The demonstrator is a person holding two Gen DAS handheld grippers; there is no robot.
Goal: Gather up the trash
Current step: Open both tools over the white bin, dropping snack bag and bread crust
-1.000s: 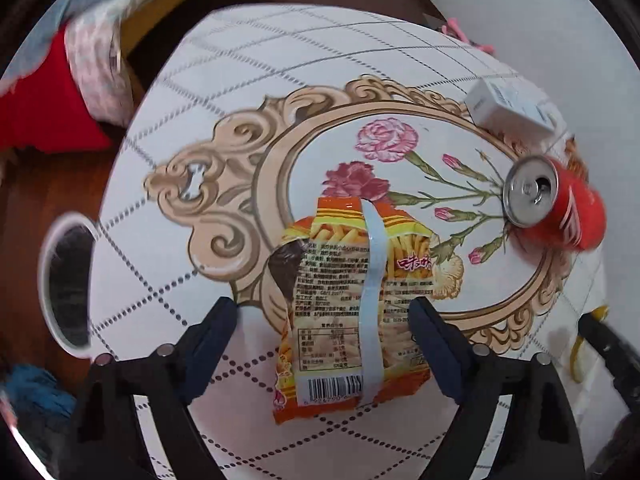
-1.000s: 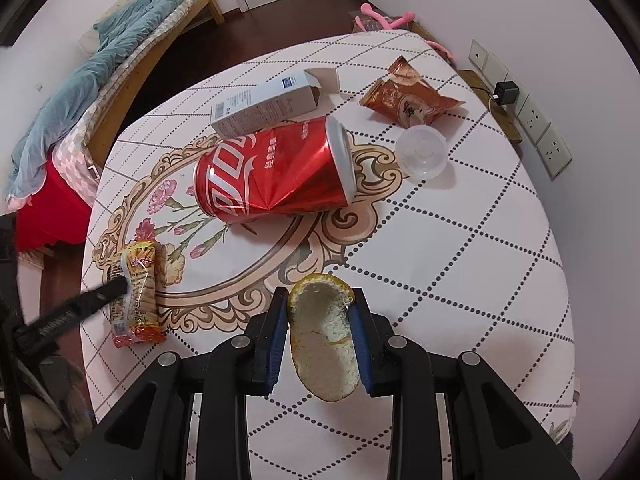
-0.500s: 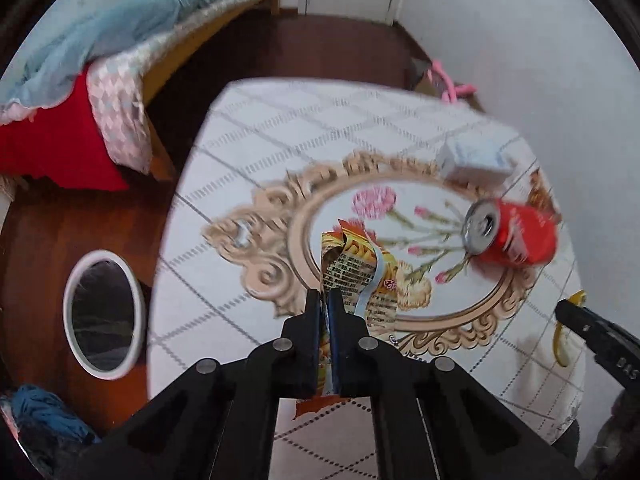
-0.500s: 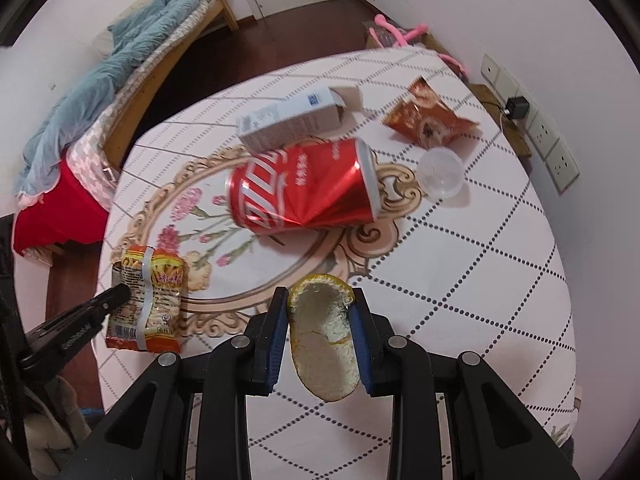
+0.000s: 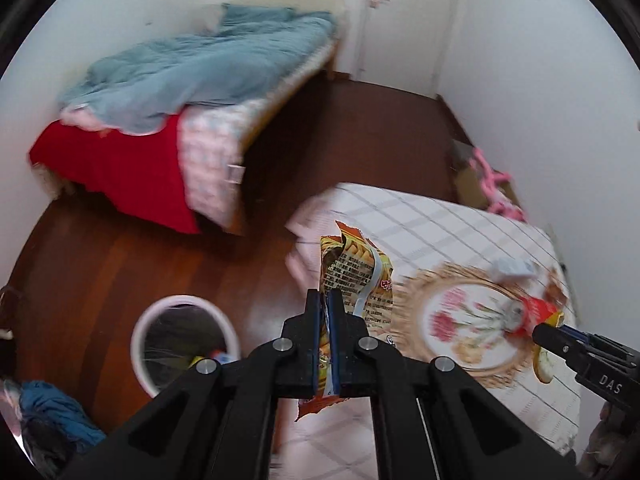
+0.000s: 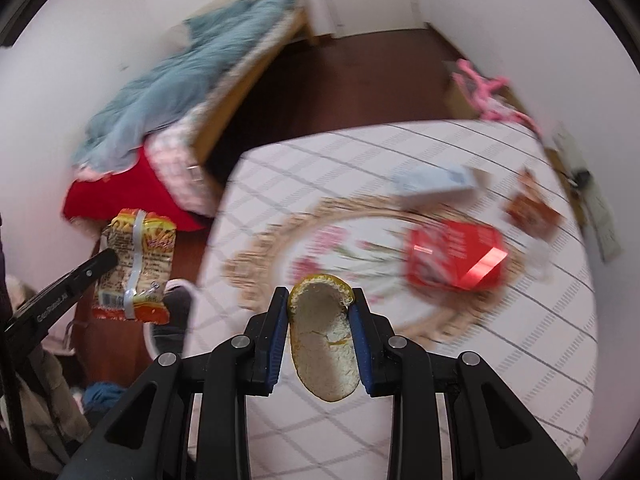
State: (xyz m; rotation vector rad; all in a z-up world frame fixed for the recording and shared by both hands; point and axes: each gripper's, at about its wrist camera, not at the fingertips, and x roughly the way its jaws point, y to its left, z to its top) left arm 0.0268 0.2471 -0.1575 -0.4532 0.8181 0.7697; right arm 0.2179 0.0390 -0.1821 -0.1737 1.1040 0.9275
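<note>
Left wrist view shows your left claw point(image 5: 329, 300) clenched on the orange snack wrapper point(image 5: 354, 272), which stands up between the two black fingers, lifted off the counter point(image 5: 432, 216). Below and to the left of it, on the dark wooden floor, you see the white-rimmed trash bin point(image 5: 184, 340) with some items already inside. To the right, over the counter, your right claw point(image 5: 552, 330) enters the view, and a red can point(image 5: 534, 312) lies on the flower pattern just beside its tip. Farther back stands the bed point(image 5: 192, 92) with a blue blanket and a red cover. In the right wrist view, your right claw point(image 6: 320, 298) is grasping an orange peel point(image 6: 324, 340), pale inner side facing the camera, held above the counter point(image 6: 500, 360). Beyond it the red can point(image 6: 456, 254) lies on its side, with a white box point(image 6: 434, 180) behind it and a brown wrapper point(image 6: 532, 208) near the far right edge; these are blurred. At the left, the left claw point(image 6: 106, 258) holds the snack wrapper point(image 6: 136, 266) above the floor, beside the counter edge.
</note>
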